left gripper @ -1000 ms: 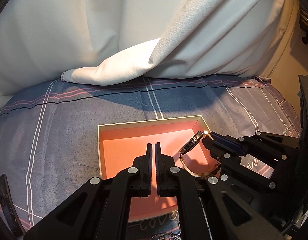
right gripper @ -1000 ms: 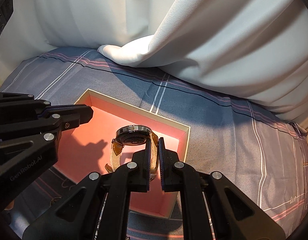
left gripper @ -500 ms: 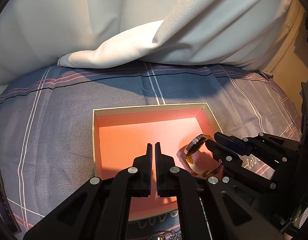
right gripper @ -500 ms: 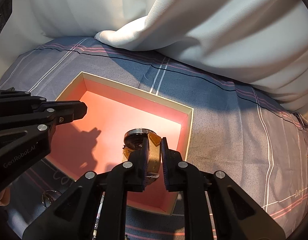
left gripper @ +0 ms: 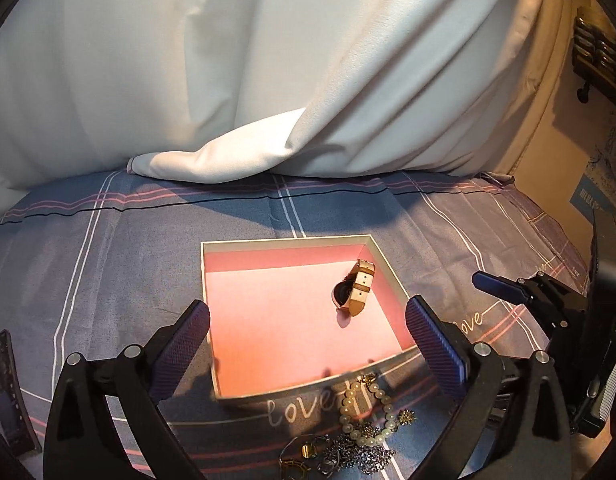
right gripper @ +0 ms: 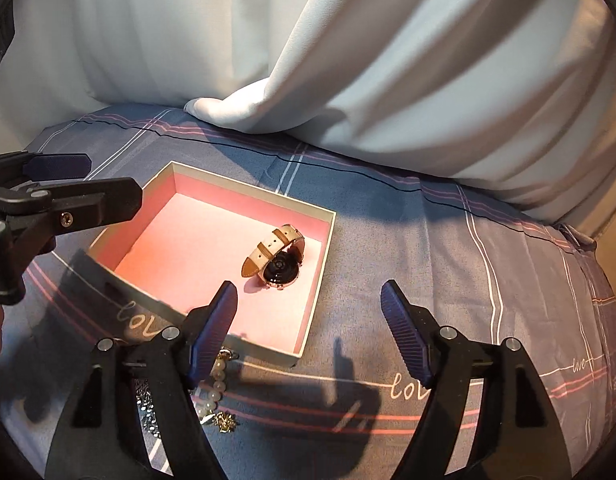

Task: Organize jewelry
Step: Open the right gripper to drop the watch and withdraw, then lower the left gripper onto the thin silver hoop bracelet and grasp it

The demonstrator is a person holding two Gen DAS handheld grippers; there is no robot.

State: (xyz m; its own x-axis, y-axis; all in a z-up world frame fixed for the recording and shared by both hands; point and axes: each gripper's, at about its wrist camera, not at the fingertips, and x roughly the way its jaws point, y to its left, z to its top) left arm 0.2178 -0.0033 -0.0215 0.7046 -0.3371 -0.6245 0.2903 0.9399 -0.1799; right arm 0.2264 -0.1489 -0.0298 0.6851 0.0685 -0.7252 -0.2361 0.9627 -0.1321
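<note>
A cream box with a pink lining point(left gripper: 283, 242) point(right gripper: 251, 190) lies on the bed. A watch with a tan strap point(left gripper: 356, 290) point(right gripper: 279, 258) rests on its side in the box, near the right wall. My left gripper point(left gripper: 307, 312) hangs over the box's near edge, its jaws opening and nothing held between them. My right gripper point(right gripper: 308, 291) hovers at the box's near right corner, its jaws also opening, clear of the watch. A pearl bracelet point(left gripper: 372, 408) point(right gripper: 217, 380) and tangled chains point(left gripper: 348, 452) point(right gripper: 147, 404) lie on the sheet in front of the box.
The box sits on a blue-grey striped bedsheet point(left gripper: 107, 280). A white curtain point(left gripper: 267, 80) hangs behind, its hem resting on the bed. A dark strap point(left gripper: 5, 392) lies at the far left. The left gripper's fingers point(right gripper: 107, 200) reach in over the box's left corner.
The right gripper has let go of the watch, which now lies in the box. Both grippers went from shut to wide open and drew back, bringing the jewelry pile into view.
</note>
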